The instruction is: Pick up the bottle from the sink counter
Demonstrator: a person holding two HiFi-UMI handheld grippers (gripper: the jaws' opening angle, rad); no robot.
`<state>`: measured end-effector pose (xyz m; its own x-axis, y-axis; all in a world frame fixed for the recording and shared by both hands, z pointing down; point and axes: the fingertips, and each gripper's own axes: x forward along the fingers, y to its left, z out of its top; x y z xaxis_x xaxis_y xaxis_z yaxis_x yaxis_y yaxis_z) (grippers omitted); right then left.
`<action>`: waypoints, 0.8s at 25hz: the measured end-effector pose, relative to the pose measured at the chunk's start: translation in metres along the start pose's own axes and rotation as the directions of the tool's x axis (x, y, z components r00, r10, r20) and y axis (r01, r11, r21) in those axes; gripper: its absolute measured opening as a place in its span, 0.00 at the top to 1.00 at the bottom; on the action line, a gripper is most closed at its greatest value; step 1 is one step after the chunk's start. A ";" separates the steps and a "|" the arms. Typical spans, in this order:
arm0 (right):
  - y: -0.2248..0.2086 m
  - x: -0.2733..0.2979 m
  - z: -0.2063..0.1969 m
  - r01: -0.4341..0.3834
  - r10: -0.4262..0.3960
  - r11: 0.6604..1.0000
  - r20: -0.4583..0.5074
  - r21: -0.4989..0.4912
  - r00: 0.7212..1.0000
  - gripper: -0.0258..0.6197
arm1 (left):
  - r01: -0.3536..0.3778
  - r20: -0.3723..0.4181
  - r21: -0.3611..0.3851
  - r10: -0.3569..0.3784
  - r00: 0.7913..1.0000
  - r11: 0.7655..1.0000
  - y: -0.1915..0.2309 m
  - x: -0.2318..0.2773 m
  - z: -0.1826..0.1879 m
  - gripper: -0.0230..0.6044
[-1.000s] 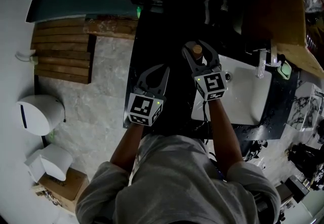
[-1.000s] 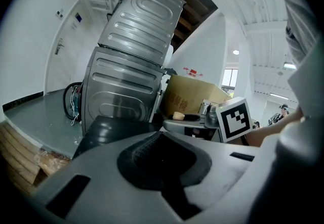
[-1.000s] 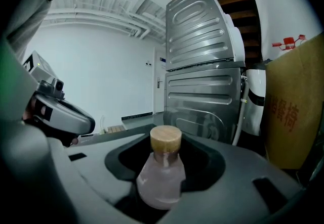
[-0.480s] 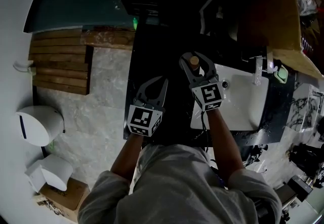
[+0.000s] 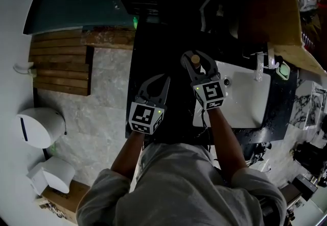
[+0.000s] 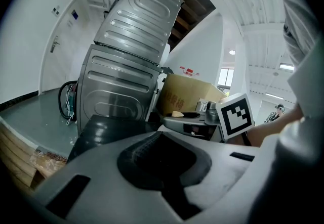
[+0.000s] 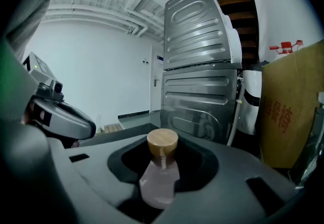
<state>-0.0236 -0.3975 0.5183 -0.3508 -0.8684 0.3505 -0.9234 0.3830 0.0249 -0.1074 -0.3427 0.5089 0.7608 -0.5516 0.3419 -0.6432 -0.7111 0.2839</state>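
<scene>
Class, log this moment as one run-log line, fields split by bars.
right hand-held gripper: shut on clear bottle with round wooden cap | left hand-held gripper: shut, empty | stage: bottle grasped

The head camera looked steeply down at the left gripper (image 5: pixel 157 83) and right gripper (image 5: pixel 196 59). Each gripper camera rode close behind its jaws, facing forward; both caught the metal appliance (image 6: pixel 126 66) and cardboard box (image 6: pixel 188 98).
</scene>
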 end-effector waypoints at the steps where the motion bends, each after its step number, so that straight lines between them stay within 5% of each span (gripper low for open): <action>1: 0.000 -0.003 0.000 0.003 -0.003 1.000 -0.001 -0.001 1.000 0.76 | 0.005 -0.002 0.000 -0.005 1.000 1.000 -0.002 0.001 0.000 0.95; 20: -0.031 -0.095 0.020 0.164 -0.165 0.986 0.055 0.032 0.985 0.76 | 0.175 0.021 0.089 -0.178 0.984 0.980 -0.083 0.030 0.023 0.95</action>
<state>0.0352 -0.3335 0.4656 -0.2012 -0.9357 0.2899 -0.9729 0.2254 0.0524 -0.0295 -0.3103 0.4751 0.8647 -0.4252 0.2675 -0.4895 -0.8327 0.2589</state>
